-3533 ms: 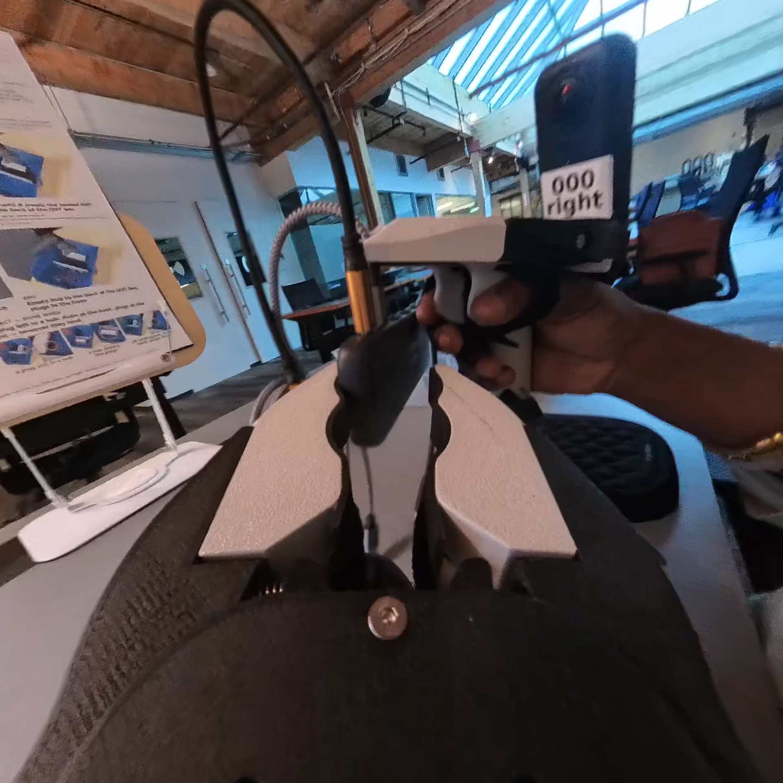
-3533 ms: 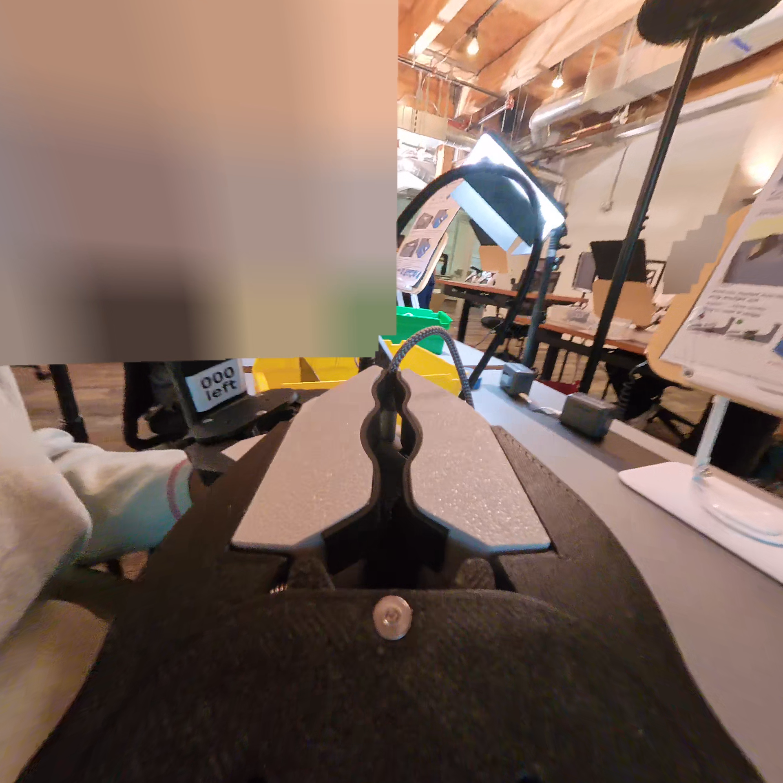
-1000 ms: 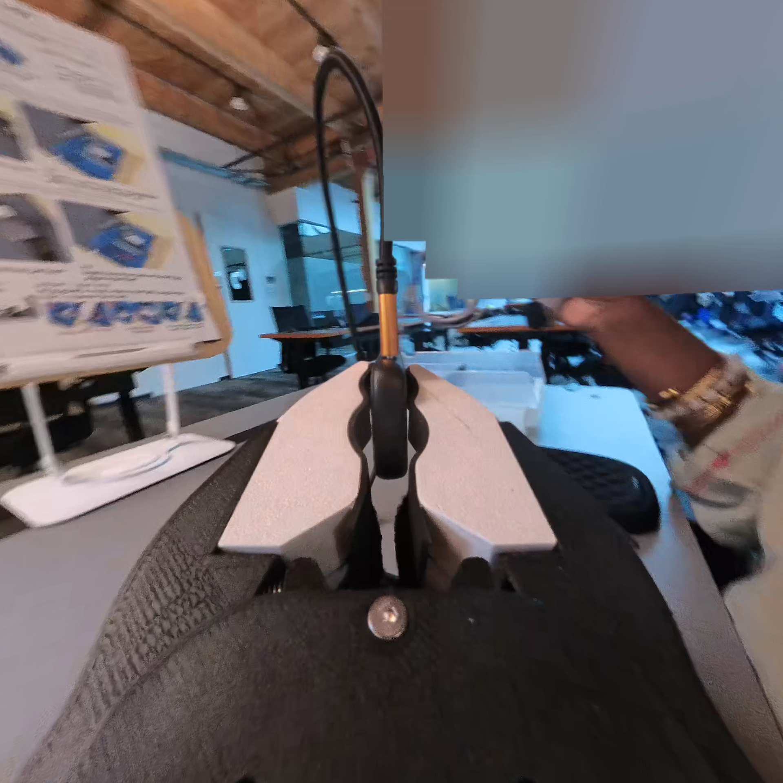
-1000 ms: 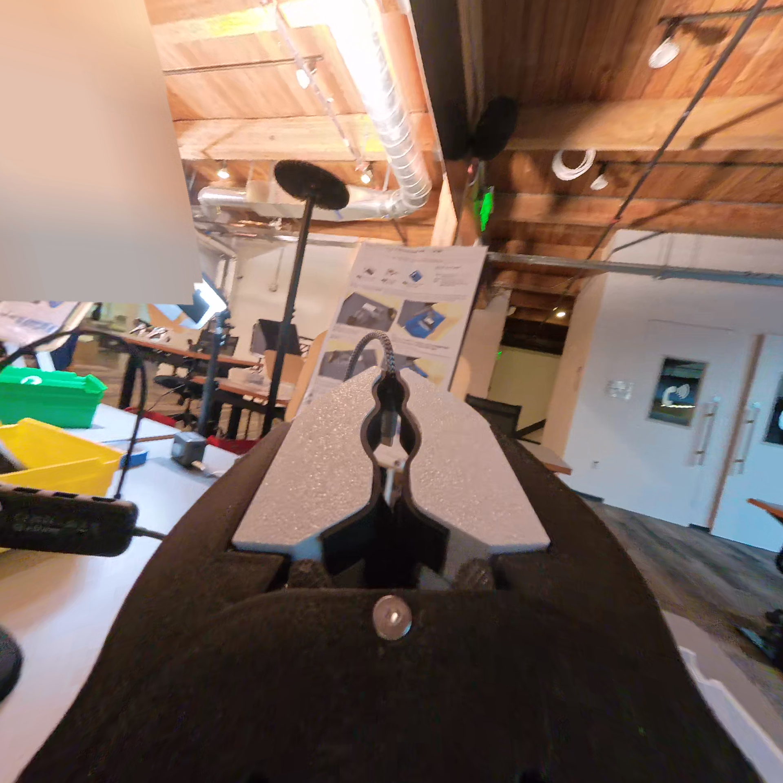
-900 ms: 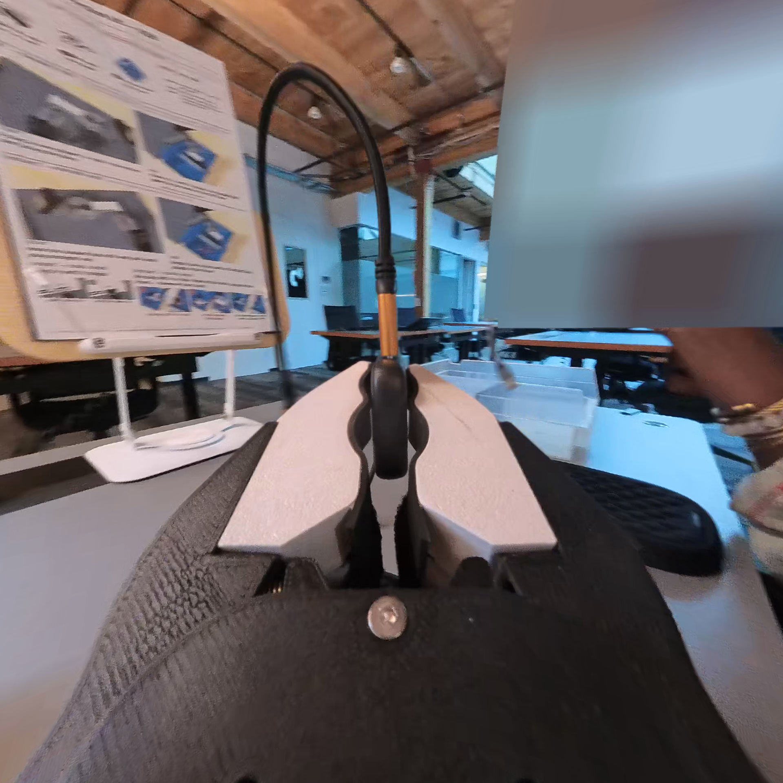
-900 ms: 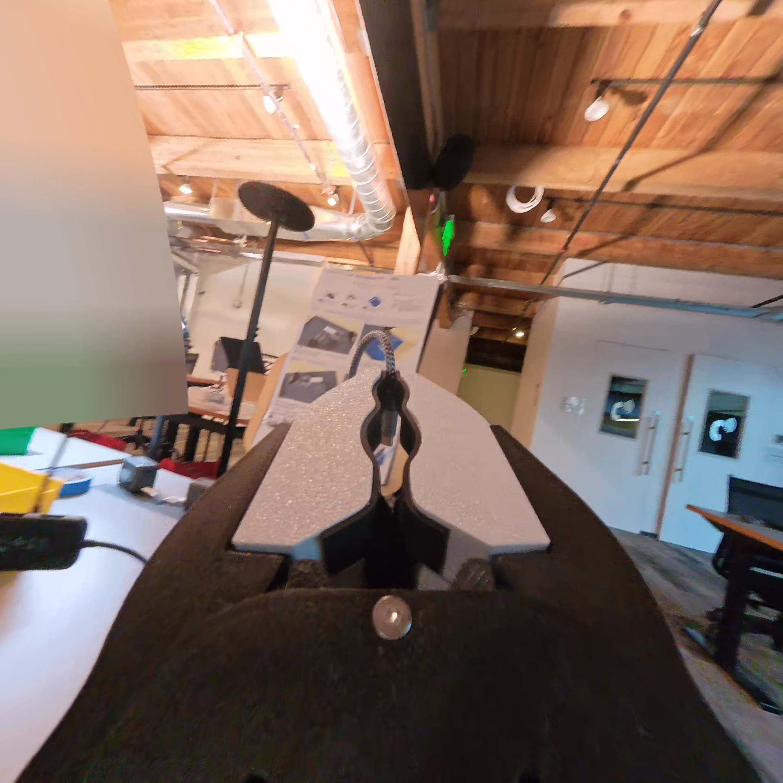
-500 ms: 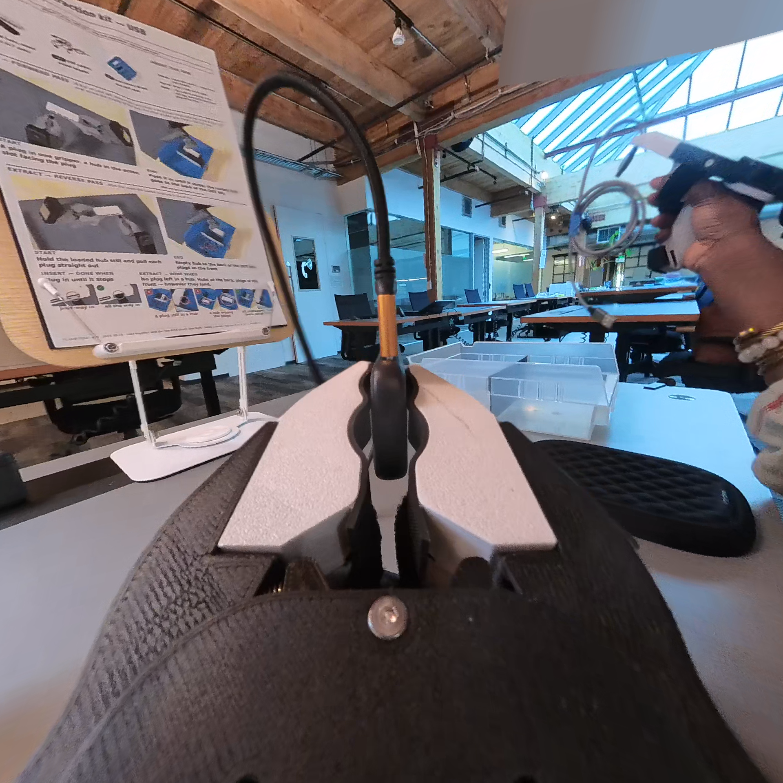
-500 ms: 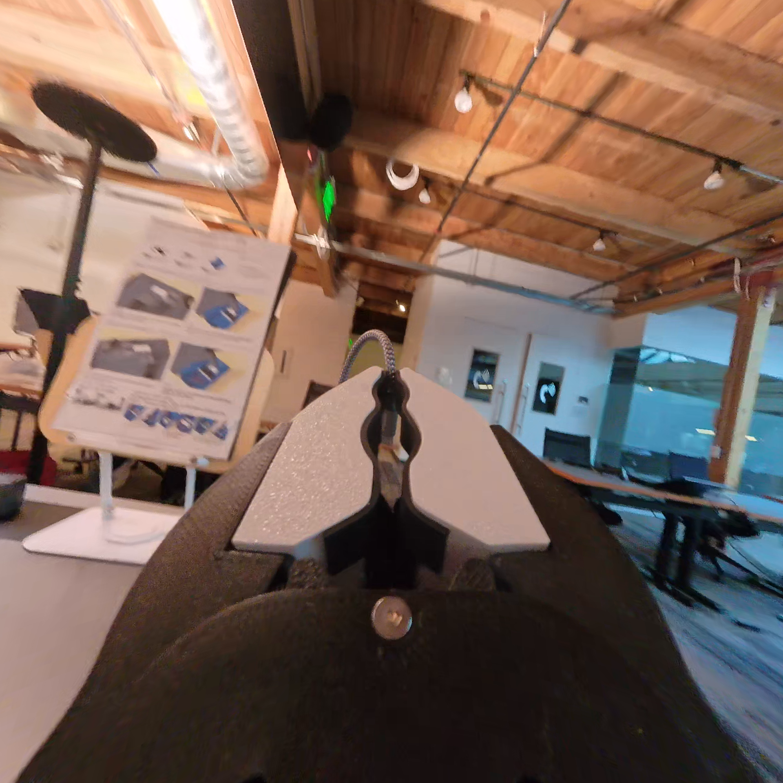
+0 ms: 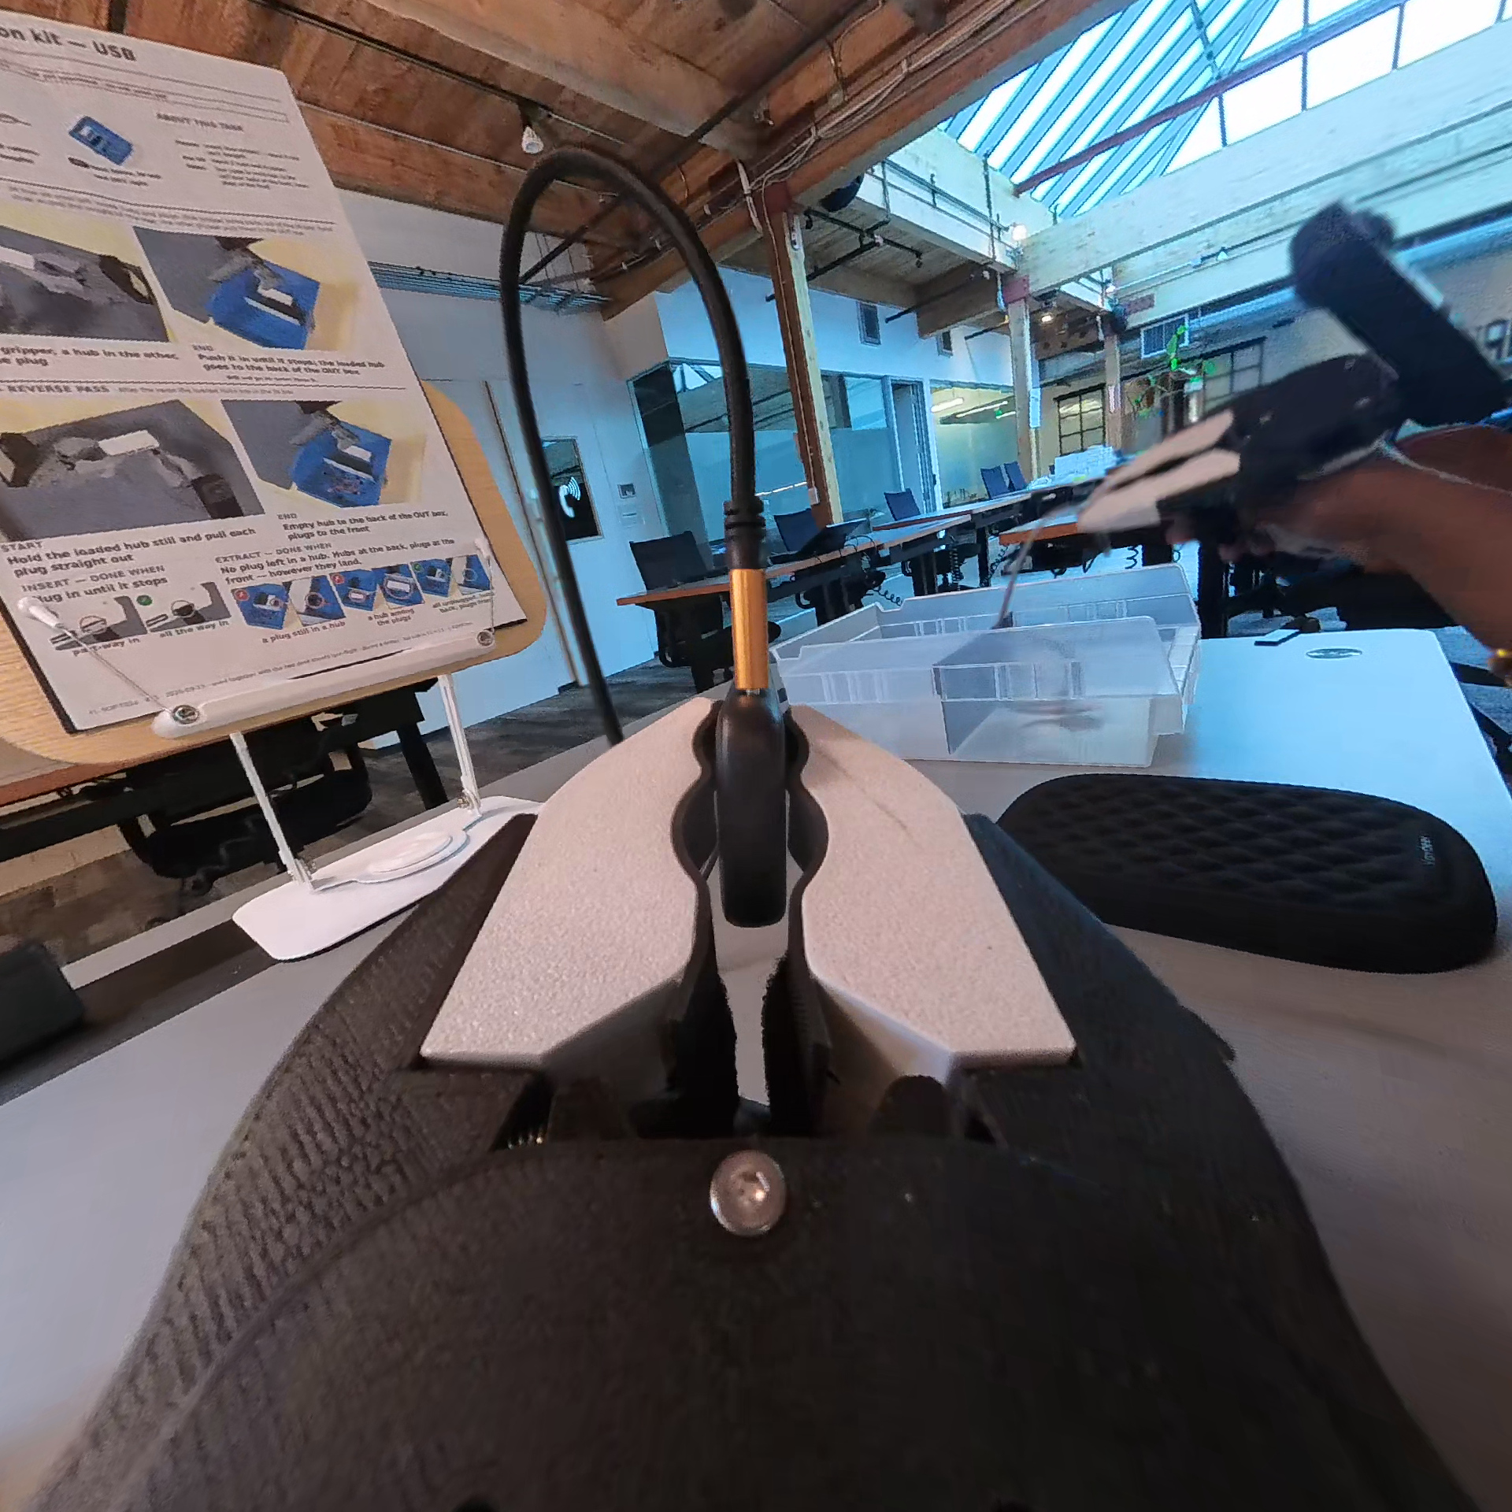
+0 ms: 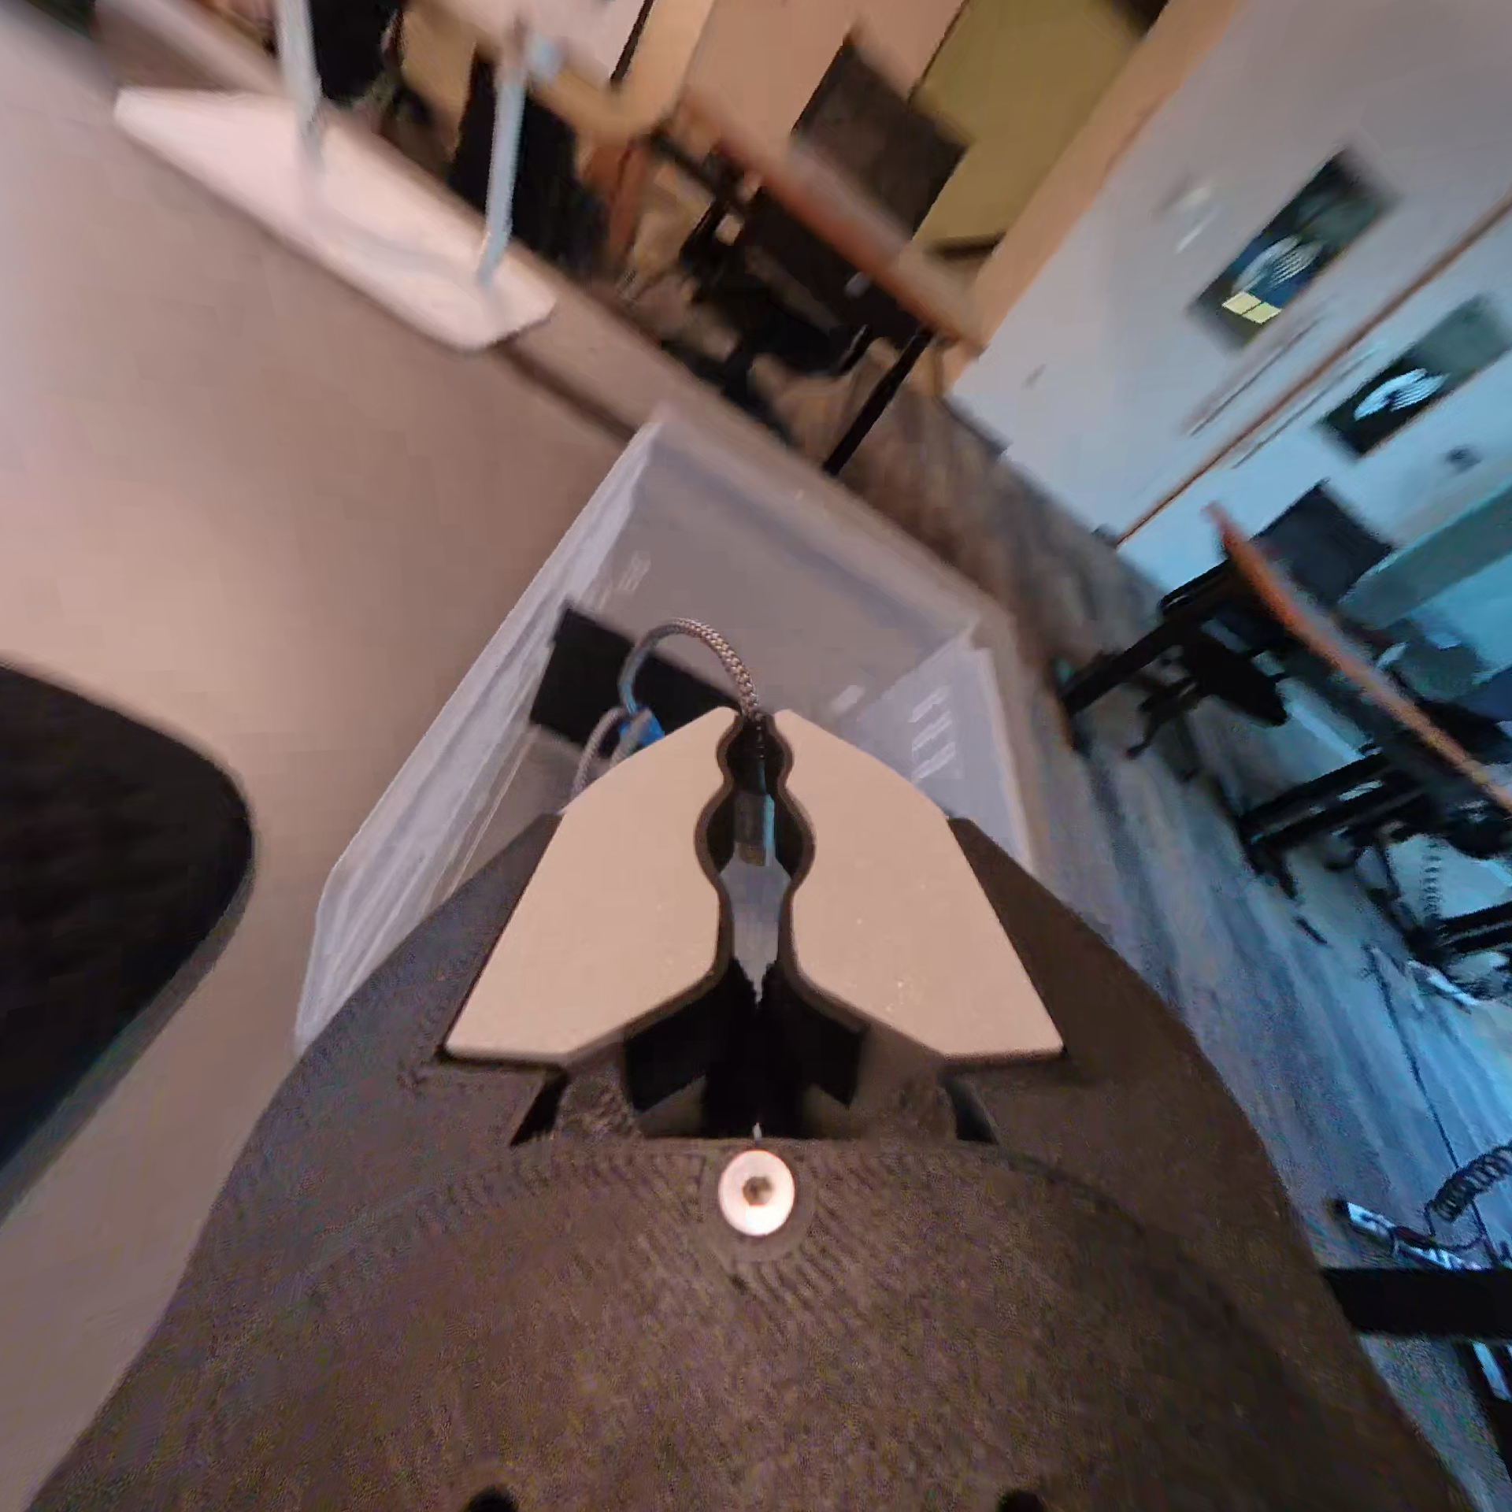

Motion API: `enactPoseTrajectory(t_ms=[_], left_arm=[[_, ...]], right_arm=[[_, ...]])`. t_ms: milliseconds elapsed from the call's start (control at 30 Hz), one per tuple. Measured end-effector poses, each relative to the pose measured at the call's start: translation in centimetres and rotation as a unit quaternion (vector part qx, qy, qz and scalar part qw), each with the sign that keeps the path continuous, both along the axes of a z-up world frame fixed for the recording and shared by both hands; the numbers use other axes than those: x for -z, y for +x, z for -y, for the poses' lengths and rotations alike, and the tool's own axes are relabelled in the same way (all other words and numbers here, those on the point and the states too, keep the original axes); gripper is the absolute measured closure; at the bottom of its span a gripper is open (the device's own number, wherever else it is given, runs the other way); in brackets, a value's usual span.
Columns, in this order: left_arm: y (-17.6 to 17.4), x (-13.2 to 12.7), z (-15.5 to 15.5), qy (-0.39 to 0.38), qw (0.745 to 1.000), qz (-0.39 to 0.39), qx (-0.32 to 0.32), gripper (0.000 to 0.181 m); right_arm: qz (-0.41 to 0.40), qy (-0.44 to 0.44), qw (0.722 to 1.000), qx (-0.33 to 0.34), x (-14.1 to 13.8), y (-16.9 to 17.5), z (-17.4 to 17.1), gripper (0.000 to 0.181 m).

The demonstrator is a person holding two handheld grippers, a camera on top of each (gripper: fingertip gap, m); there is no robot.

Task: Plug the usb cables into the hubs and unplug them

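wood-beam ceiling (image 9: 458,49) | skylight (image 9: 1227,74) | office desks (image 9: 818,564)

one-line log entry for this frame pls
left gripper: shut on black hub, held above table | right gripper: shut on braided usb cable, over clear bin | hub and cable: apart

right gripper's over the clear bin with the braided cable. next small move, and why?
Probably open the right gripper and let the braided cable drop. Its fingers are shut on the cable's plug, tilted down over the clear bin, where a cable already seems to lie. The left gripper should just hold its black hub.
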State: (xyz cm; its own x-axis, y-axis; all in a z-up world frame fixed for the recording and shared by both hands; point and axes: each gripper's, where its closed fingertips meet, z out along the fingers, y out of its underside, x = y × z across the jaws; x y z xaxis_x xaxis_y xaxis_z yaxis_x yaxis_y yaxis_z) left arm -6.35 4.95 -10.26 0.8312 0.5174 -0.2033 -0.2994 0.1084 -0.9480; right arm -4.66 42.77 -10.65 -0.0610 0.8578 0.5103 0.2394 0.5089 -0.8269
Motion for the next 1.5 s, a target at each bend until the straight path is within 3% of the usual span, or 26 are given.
enactPoseTrajectory(t_ms=[167,300,400,533,600,667,767,867,1000,1100,1167,1267,1500], left_arm=[[0.1,0.1,-0.1,-0.004,1.0,-0.002,0.0,0.169],[0.1,0.2,-0.2,-0.013,1.0,-0.007,-0.001,0.169],[0.1,0.4,-0.4,-0.027,0.999,-0.016,-0.01,0.169],[-0.3,0.7,-0.4,-0.048,0.998,-0.031,-0.04,0.169],[-0.8,0.9,-0.2,-0.064,0.994,-0.044,-0.073,0.169],[-1.2,1.0,0.1,-0.081,0.989,-0.061,-0.11,0.169],[-1.4,1.0,0.2,-0.106,0.978,-0.096,-0.155,0.169],[-1.2,1.1,0.0,-0.137,0.963,-0.138,-0.183,0.169],[-0.6,1.4,-0.8,-0.182,0.942,-0.199,-0.2,0.169],[0.0,1.7,-1.6,-0.199,0.936,-0.218,-0.189,0.169],[0.4,1.7,-1.9,-0.2,0.936,-0.229,-0.18,0.169],[0.6,1.9,-2.1,-0.203,0.936,-0.231,-0.171,0.169],[0.3,2.8,-2.7,-0.229,0.933,-0.219,-0.173,0.167]], right_arm=[[0.118,-0.045,0.991,-0.042,5.8,0.2,1.7,0.175],[0.163,-0.105,0.981,-0.019,7.6,0.7,1.1,0.152],[0.124,-0.11,0.986,0.02,5.9,0.8,0.3,0.143],[-0.01,-0.13,0.991,0.024,0.4,0.7,1.9,0.142],[-0.069,-0.136,0.988,-0.04,-2.3,0.5,5.8,0.144],[-0.105,-0.155,0.971,-0.149,-4.0,0.5,11.9,0.147],[-0.081,-0.229,0.91,-0.337,-3.7,1.4,22.9,0.146],[-0.036,-0.293,0.851,-0.434,-1.9,2.3,31.1,0.146],[-0.027,-0.359,0.817,-0.45,-0.8,1.5,35.8,0.149],[-0.007,-0.44,0.77,-0.463,-1.1,1.2,36.7,0.152],[-0.005,-0.468,0.75,-0.468,-1.3,0.8,36.4,0.168],[-0.006,-0.461,0.748,-0.478,-1.0,0.9,36.1,0.169],[-0.066,-0.375,0.803,-0.458,-0.4,1.2,36.2,0.169]])
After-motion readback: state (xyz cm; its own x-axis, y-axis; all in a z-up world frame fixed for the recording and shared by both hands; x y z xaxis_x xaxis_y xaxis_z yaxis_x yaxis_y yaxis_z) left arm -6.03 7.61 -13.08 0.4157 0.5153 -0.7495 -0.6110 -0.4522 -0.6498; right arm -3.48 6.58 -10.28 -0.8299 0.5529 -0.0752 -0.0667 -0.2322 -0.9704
